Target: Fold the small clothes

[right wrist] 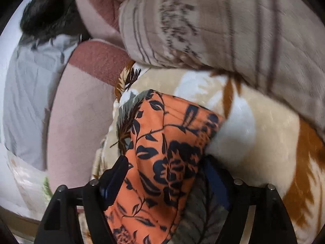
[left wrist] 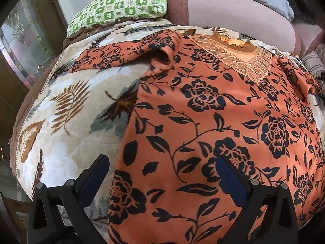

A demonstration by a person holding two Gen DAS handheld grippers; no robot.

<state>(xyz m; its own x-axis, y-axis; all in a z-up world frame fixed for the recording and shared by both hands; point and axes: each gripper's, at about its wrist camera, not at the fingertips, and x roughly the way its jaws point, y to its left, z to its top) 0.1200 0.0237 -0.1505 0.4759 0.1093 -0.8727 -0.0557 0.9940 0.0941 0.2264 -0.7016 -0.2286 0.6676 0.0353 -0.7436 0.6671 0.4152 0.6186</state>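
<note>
Orange floral knit top [left wrist: 213, 111] spread flat on leaf-print plush bed blanket [left wrist: 77, 105] — sleeve-folding step, likely. Left claw [left wrist: 162, 170] apart above hem; right claw [right wrist: 166, 174] around sleeve [right wrist: 170, 134], clamp unclear. Next: carry sleeve inward.

No words, labels, brand names, numbers or signs can be read anywhere in either of the two views.

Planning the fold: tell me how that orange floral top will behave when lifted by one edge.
Probably floppy: the orange floral top drapes over the blanket, and its sleeve lies rumpled. Likely light, since the sleeve between the right gripper fingers bunches softly. The lace collar may snag.
</note>
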